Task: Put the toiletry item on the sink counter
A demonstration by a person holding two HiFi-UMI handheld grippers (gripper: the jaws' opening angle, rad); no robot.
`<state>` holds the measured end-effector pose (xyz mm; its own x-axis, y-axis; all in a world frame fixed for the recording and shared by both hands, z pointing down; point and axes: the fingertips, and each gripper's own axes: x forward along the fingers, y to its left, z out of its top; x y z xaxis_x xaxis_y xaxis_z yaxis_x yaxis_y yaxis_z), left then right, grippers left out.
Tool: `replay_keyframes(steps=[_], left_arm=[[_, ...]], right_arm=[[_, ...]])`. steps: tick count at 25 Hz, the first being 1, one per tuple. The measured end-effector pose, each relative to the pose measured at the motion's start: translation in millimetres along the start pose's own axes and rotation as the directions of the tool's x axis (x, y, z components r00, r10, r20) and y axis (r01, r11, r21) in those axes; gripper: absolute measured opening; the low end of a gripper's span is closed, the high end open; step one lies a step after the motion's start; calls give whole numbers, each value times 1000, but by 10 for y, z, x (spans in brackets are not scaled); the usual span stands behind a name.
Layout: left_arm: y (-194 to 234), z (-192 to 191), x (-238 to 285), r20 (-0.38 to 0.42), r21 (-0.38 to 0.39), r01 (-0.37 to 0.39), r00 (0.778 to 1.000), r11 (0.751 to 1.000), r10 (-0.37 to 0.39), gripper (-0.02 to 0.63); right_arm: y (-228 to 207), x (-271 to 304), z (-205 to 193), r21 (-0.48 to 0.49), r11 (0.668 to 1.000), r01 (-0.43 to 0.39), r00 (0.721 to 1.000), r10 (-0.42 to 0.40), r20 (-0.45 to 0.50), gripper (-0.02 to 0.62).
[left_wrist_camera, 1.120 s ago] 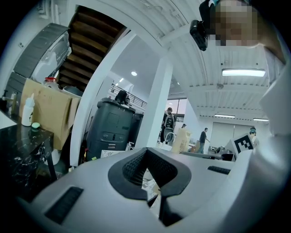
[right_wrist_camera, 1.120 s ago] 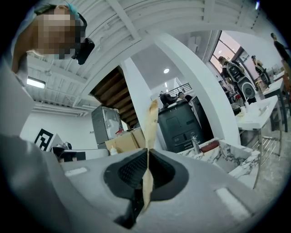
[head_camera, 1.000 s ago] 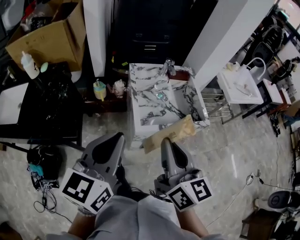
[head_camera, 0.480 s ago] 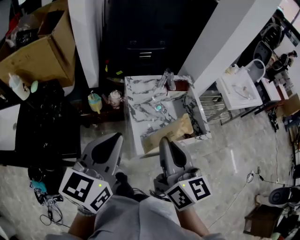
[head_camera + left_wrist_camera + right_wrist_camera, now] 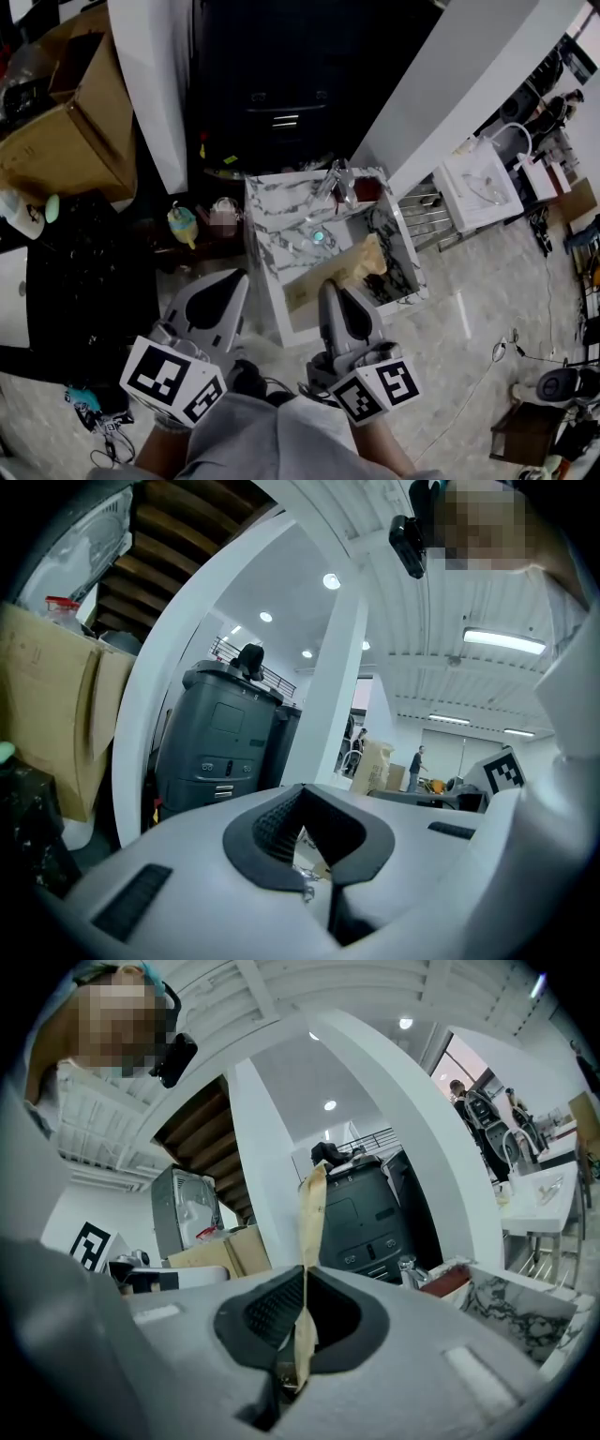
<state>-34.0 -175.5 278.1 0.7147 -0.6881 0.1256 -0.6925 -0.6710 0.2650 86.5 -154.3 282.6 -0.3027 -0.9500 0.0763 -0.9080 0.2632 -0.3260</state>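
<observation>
Toiletry item, a flat tan paper-like packet, is clamped edge-on between the 2 jaws of the right gripper. In the right gripper view the packet stands as a thin upright strip that runs from the closed dark pads up past the tips of the right gripper. From the head view the packet reaches forward from those tips and shows over the front part of the white, grey-veined marble sink counter. Whether it touches the marble cannot be told.

The left gripper is held beside the right one, short of the counter's near left corner. In the left gripper view its jaws are together with nothing between them.

A chrome faucet stands at the far edge of the counter, with a dark red patch just to its right. The right gripper view shows the same marble counter and faucet ahead and to the right.

Left of the counter a small yellow-and-teal bottle stands on a dark low surface. Farther left are a black table and a brown cardboard box. A dark cabinet stands behind the counter, and 1 white basin sits well apart to the right.
</observation>
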Motion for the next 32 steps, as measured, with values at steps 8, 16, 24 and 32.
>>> replay_keyframes(steps=[8,16,24,32], left_arm=[[360,34,296,-16,-13,46,999,999,-46,5],[476,53,414,-30,22,43,999,999,-42,5],[444,-6,557,-28,24,18,999,1000,-17,5],[501,-78,598,-32,9,-66,997,998,67,5]], right_arm=[[6,471,-72,-4,1000,12,1000,-12,-25,5],[-30,581,-151,15,999,30,998,-29,-51,5],[-131,647,-157,9,1000,4,998,-3,-69,5],[-292,818,-141,28,998,-50,995,52,-89,5]])
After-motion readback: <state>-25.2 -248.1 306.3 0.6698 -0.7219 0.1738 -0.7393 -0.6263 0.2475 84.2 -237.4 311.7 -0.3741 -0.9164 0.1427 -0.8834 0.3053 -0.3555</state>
